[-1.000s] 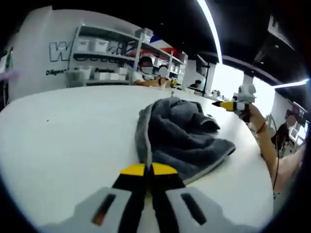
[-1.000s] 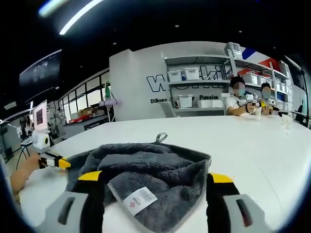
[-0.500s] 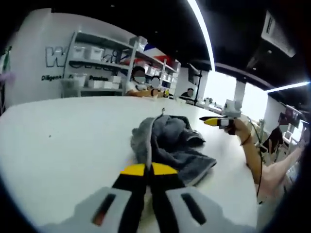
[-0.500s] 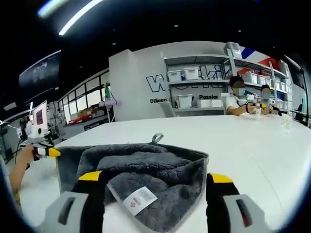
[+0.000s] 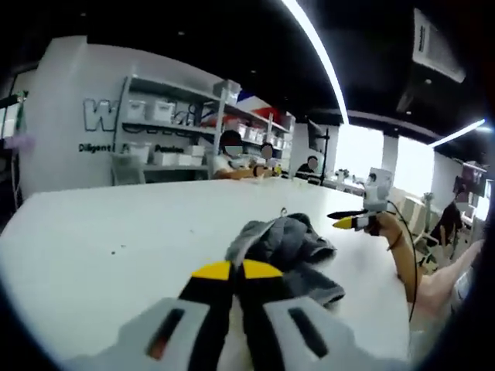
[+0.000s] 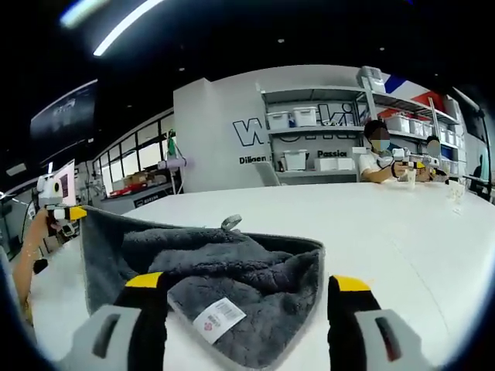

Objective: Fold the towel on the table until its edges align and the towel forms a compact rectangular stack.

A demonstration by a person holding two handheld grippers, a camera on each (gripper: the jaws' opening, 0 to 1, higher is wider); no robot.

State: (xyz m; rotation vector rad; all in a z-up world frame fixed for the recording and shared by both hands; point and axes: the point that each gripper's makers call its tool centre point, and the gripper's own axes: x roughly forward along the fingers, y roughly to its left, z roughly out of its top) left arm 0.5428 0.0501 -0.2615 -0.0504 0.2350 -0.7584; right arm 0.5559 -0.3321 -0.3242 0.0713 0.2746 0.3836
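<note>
The grey towel (image 6: pixel 232 270) lies bunched on the white table (image 5: pixel 116 232), with 1 corner lifted off the surface. In the right gripper view, the left gripper (image 6: pixel 68 213) holds that corner up at the far left, its yellow tips pressed together on the cloth, so a flat sheet of towel hangs taut from it down to the heap. A white label (image 6: pixel 215 318) with a barcode faces up on the near fold, and a small hanging loop (image 6: pixel 230 224) stands up at the far edge of the heap. The right gripper (image 6: pixel 247 301) sits low at the near edge of the towel with its 2 fingers (image 6: pixel 147 297) spread wide, 1 on each side of the near fold, gripping nothing. In the left gripper view the left gripper's 2 yellow-tipped fingers (image 5: pixel 213 272) are closed tight, and the towel (image 5: pixel 290 251) runs from them out to the crumpled pile. The right gripper (image 5: pixel 352 222) shows there beyond the towel, held in a hand (image 5: pixel 387 228). Shelves (image 6: pixel 325 139) with white bins stand against the back wall, and 2 people (image 6: pixel 379 158) sit at the far edge of the table.
</note>
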